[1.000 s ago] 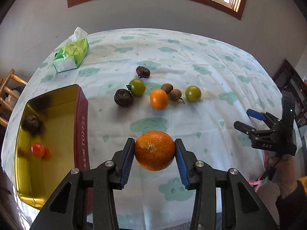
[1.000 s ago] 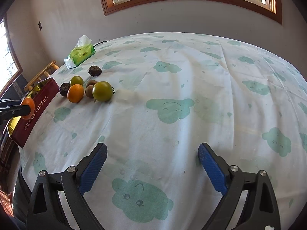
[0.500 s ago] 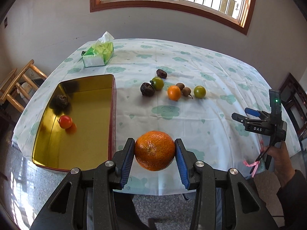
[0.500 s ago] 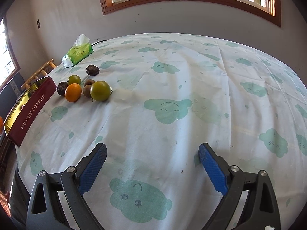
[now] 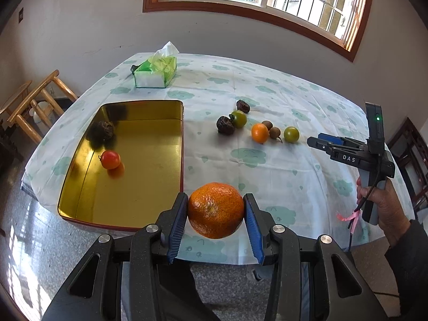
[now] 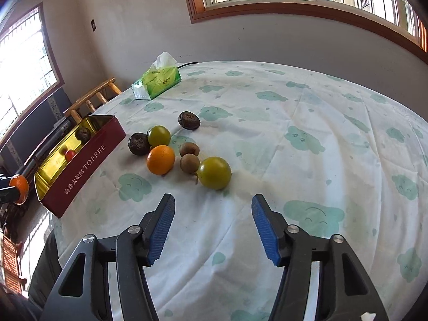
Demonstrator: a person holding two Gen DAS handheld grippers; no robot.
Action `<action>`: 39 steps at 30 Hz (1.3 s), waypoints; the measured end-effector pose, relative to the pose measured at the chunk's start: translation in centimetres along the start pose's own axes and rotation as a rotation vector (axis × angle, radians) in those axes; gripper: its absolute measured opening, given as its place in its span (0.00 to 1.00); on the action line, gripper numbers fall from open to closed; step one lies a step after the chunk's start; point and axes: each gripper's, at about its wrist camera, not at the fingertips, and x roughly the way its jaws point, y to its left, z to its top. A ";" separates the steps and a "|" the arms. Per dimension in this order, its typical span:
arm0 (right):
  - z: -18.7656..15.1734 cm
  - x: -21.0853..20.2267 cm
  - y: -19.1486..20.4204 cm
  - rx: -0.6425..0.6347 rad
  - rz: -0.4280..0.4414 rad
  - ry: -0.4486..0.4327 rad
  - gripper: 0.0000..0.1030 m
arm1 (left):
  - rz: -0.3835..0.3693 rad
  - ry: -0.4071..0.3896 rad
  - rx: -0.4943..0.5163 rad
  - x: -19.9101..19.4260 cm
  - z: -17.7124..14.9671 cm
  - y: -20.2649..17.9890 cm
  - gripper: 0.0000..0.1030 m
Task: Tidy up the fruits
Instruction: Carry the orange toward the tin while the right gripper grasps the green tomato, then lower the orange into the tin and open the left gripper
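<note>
The left tool (image 5: 216, 211) was clenched on a large orange mandarin (image 5: 215, 210), both blue pads pressed against its sides, holding it in the lower middle of the left wrist view, above the near edge of the worktop (image 5: 267, 85) and just right of the tin's near right corner. The gold-lined toffee tin (image 5: 160, 112) lay open at the left of that view; inside it sat a red tomato (image 5: 110, 159) near the middle left and a dark wrinkled fruit (image 5: 104, 130) in the upper left corner, the two apart from each other.

On the cloud-print cloth, right of the tin, the loose fruits formed a cluster: a dark wrinkled fruit (image 5: 225, 125) touching a green tomato (image 5: 239, 119), another dark one (image 5: 243, 106) just above them, then a small orange (image 5: 259, 133), two brown longans (image 5: 270, 129) side by side, and a second green tomato (image 5: 291, 134) at the right end. A green tissue pack (image 5: 156, 72) stood near the far edge of the worktop, upper left.

The right tool (image 6: 212, 226) had just been narrowing its jaws, yet the pads stood apart with nothing between them, only cloth below. It hung above the worktop with the green tomato (image 6: 214, 172) just beyond its tips. In the left wrist view a hand (image 5: 382, 208) held this tool at the right edge of the frame.
</note>
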 end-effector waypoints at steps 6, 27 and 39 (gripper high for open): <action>2.0 2.9 -0.4 0.015 0.002 0.038 0.52 | -0.006 -0.001 -0.006 -0.1 0.4 0.3 0.42; -4.0 -0.6 -4.4 0.133 -0.113 0.015 0.32 | 0.132 -0.025 -0.032 0.5 1.3 3.7 0.42; -4.1 -0.6 -4.8 0.147 -0.125 0.018 0.32 | 0.248 -0.030 0.000 1.8 1.1 5.7 0.42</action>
